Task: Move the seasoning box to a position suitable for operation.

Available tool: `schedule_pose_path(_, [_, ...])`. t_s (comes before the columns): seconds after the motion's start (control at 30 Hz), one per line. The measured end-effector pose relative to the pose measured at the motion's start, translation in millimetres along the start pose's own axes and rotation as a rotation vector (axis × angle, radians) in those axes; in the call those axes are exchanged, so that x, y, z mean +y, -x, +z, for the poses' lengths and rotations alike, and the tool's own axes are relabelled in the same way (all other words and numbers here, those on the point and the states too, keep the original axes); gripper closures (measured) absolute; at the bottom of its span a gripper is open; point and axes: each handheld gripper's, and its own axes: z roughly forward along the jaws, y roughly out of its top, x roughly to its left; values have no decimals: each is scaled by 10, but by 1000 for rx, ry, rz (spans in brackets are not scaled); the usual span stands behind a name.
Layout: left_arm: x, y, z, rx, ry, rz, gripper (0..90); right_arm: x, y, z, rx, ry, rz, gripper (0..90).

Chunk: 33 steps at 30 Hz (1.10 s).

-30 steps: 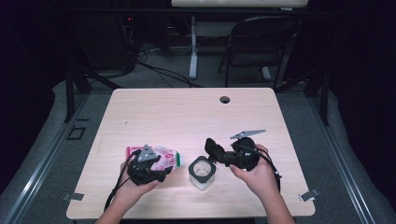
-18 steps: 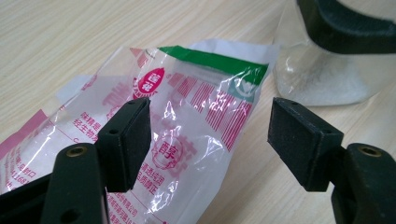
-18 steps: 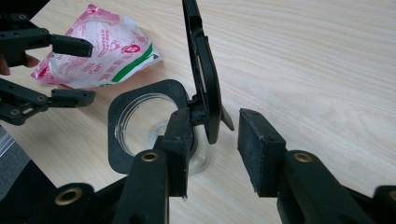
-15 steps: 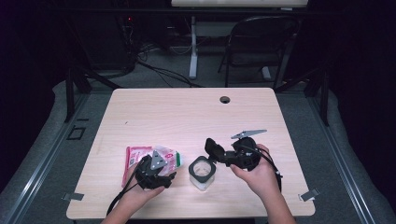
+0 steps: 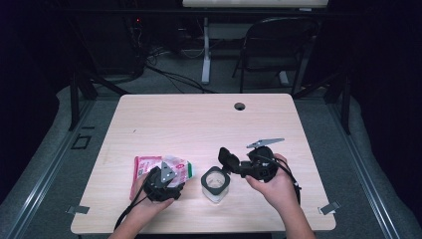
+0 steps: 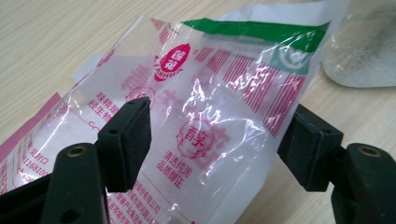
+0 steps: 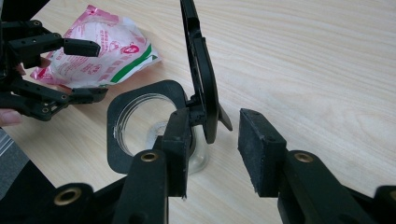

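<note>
A pink, white and green plastic bag [image 5: 147, 167] [image 6: 210, 88] lies on the wooden table [image 5: 199, 124] at the front left. My left gripper [image 5: 166, 175] [image 6: 217, 135] [image 7: 93, 70] hovers low over it. Its jaws have just been opening and stand wide, with the bag between the pads [image 6: 128, 133] but not pressed. A glass jar [image 5: 215, 182] [image 7: 144, 126] [image 6: 359, 51] stands to the right with its black flip lid [image 7: 201, 84] upright. My right gripper [image 5: 227, 159] [image 7: 217, 140] is open around the lid's base. Its left pad [image 7: 180, 140] is at the hinge and the right pad stands apart.
A round cable hole [image 5: 240, 106] sits near the table's far edge. A dark chair [image 5: 278, 45] and a desk leg stand beyond the table. The left gripper's cable [image 5: 127, 214] trails off the front edge. The person's hands come in from below.
My left gripper has sunk a little toward the table and its jaws have spread. More of the bag's pink left end shows and it lies flatter. The right hand has not moved.
</note>
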Motion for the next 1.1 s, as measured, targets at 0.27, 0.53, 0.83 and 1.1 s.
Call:
schedule_pose_path(0.27, [-36, -17, 53, 19, -11, -4, 310, -2, 4, 3, -1, 3, 3, 645])
schedule_pose_path(0.53, [-42, -57, 52, 16, -22, -17, 370, -5, 0, 16, 1, -1, 3, 640])
schedule_pose_path(0.83, [-78, -104, 85, 0, -14, -37, 456, -4, 15, 14, 2, 3, 9, 630])
schedule_pose_path(1.1, [-101, -114, 112, 9, -20, -29, 535, -7, 19, 27, -2, 0, 8, 628])
